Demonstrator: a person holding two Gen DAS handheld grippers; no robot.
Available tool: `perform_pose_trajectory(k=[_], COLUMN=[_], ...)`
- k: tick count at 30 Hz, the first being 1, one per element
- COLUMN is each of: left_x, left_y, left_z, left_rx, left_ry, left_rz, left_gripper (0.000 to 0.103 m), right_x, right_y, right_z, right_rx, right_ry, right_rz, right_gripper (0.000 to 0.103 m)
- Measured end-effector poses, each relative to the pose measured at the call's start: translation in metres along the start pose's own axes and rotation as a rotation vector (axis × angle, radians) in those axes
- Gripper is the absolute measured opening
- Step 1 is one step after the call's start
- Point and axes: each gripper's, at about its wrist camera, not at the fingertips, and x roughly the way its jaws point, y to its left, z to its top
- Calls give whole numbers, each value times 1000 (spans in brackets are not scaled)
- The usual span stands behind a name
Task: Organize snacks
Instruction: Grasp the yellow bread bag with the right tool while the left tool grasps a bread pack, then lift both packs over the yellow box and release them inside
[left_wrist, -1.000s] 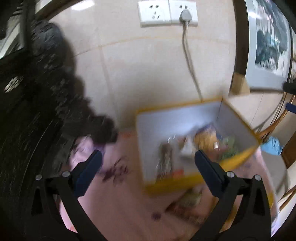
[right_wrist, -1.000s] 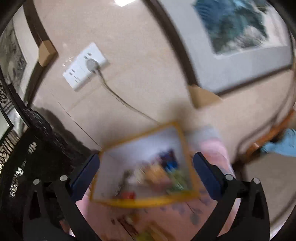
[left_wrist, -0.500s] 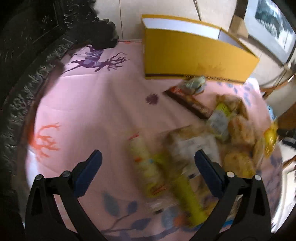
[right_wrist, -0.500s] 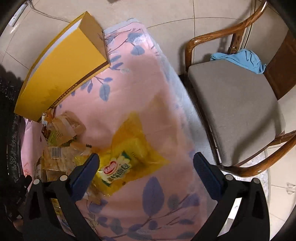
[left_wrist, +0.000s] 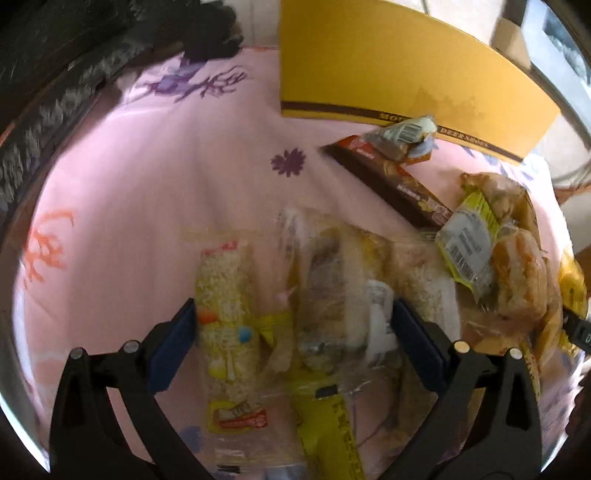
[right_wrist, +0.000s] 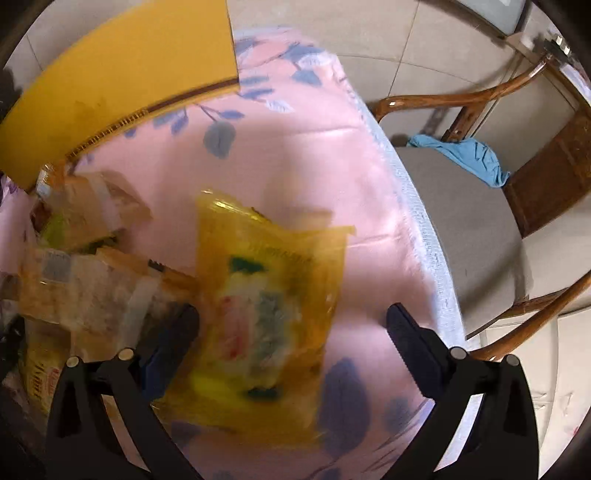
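Left wrist view first: the left gripper (left_wrist: 293, 328) was spread wide with nothing clamped, hanging over the snack pile on the bench's pink patterned cloth (left_wrist: 147, 206). Lower middle of the frame, between the jaws, sat a clear packet of pale crispy snack with coloured candy dots (left_wrist: 225, 314) and, just to its right, a blurry clear-wrapped bread-like packet (left_wrist: 332, 295). Couldn't tell if the pads were touching either one. Further right and up, a long dark brown chocolate bar wrapper (left_wrist: 388, 181) lay diagonally, with a yellow-labelled bag of golden buns (left_wrist: 495, 251) at the right edge. The big yellow cardboard box (left_wrist: 399, 74) stood along the top of the frame.

Right wrist view: same box (right_wrist: 122, 70) showed in the upper left, more of the pile was at the left edge, and a translucent yellow snack bag (right_wrist: 266, 306) lay in the lower middle between the wide-open jaws of the right gripper (right_wrist: 293, 325), which gripped nothing. A wooden chair with a grey seat (right_wrist: 469, 229) and a blue cloth (right_wrist: 461, 155) on it filled the right side.
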Motion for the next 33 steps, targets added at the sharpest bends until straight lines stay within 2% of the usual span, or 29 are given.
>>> perform_pose_trajectory(k=[1, 2, 3, 4, 5, 8, 9, 11, 13, 15, 18, 20, 24, 26, 28, 29, 30, 32, 33], left_x=[0, -1, -4, -7, -9, -20, -24, -36, -51, -63, -83, -99, -117, -113, -108, -105, -102, -96, -92], left_y=[-1, -2, 0, 1, 3, 8, 9, 14, 15, 13, 10, 8, 13, 18, 26, 30, 32, 28, 24], left_z=[-1, -2, -3, -2, 0, 4, 5, 8, 10, 14, 22, 27, 38, 42, 43, 45, 47, 54, 56], left_rx=[17, 23, 16, 12, 7, 1, 0, -16, -21, 2, 31, 55, 61, 58, 48, 42, 31, 53, 80], left_ry=[4, 0, -13, -27, -30, -30, -33, -40, -66, -98, -150, -208, -269, -255, -269, -277, -290, -289, -274], left_rz=[10, 11, 13, 8, -2, -36, -46, -85, -116, -100, -121, -137, -167, -141, -97, -86, -66, -89, -105], left_gripper=[99, 94, 86, 80, 70, 57, 47, 38, 35, 28, 23, 18, 17, 18, 47, 84, 91, 93, 97], right_x=[-4, -8, -11, -15, -20, -36, -44, -63, -84, -106, -138, -152, -183, -190, -192, -192, -191, -184, -178], right_y=[1, 2, 1, 0, -1, 1, 0, 3, 7, 11, 14, 15, 18, 18, 17, 17, 16, 13, 10], right_z=[0, 0, 0, 1, 1, 0, -1, 2, 7, 12, 22, 27, 36, 39, 40, 41, 41, 42, 43], right_rx=[13, 3, 0, 11, 20, 10, 13, -6, -25, -33, -45, -55, -80, -79, -80, -85, -88, -70, -53], right_ry=[-27, -40, -44, -54, -70, -123, -131, -168, -212, -255, -321, -351, -426, -435, -435, -435, -434, -422, -405], right_rz=[-22, -8, -2, 6, 12, 16, 36, 61, 87, 122, 177, 197, 233, 250, 259, 253, 243, 241, 254], right_gripper=[77, 67, 50, 42, 41, 41, 40, 40, 40, 40, 40, 40, 40, 40, 40, 40, 40, 40, 40])
